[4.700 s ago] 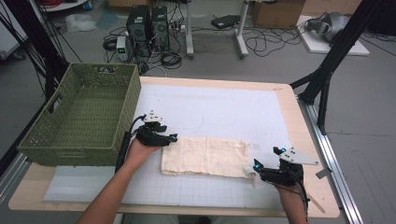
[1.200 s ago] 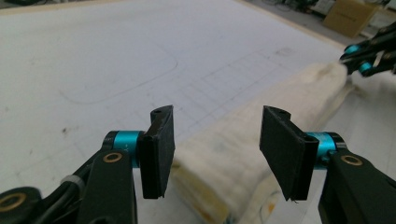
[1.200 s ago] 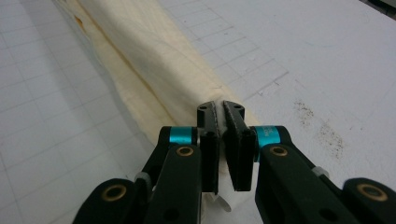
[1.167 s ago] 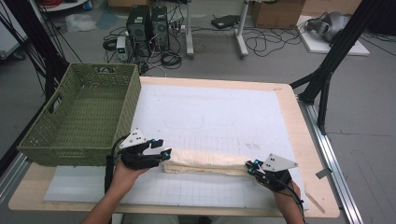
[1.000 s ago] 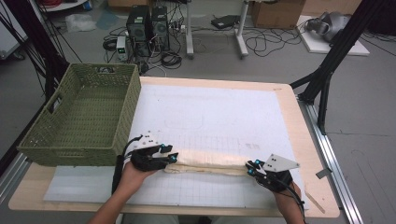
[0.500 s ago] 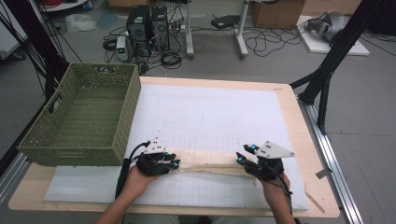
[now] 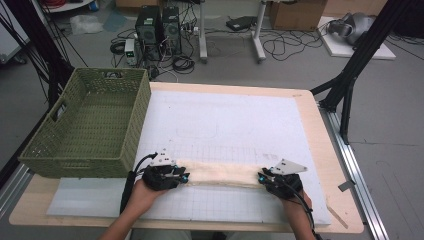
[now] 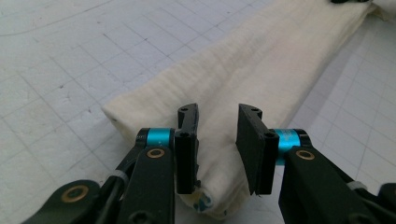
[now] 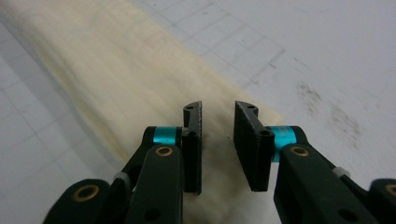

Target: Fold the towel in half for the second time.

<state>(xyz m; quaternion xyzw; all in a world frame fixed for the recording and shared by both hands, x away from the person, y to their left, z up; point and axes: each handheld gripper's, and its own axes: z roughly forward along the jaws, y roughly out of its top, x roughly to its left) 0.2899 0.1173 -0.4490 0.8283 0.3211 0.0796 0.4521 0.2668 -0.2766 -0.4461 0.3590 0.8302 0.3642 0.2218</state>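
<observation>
1. Cloth (image 7: 220, 174): cream, folded into a long narrow strip. It lies flat on the white mat (image 7: 225, 120), parallel to the table's (image 7: 320, 130) front edge and close to it.
2. Left gripper (image 7: 184, 176) sits at the strip's left end and right gripper (image 7: 261, 176) at its right end, with both hands low over the mat.
3. Left gripper view: the left gripper (image 8: 217, 109) has a narrow gap between its jaws, which have just been closing. The strip's end (image 8: 243, 70) lies under and between them, but the pads are not seen pinching it.
4. Right gripper view: the right gripper (image 9: 218, 106) also has a narrow gap and has just been closing. Cloth (image 9: 116, 70) shows in that gap with no visible pinch, and the picture is slightly blurred.
5. Step in hand, as a judgement: grab both ends to make the next fold or to lift the strip.
6. To do it well, push the jaw tips down to the mat so every layer is caught, not just the top ply.
7. Bite in from the edge, centred across the strip's width, so the fold doesn't fan open.
8. Close both sides together and lift evenly, keeping light tension so the middle doesn't sag or unroll.
9. The green basket (image 7: 75, 165) stands at the table's left edge, just beside the left hand, so keep the knuckles and cable off its wall.
</observation>
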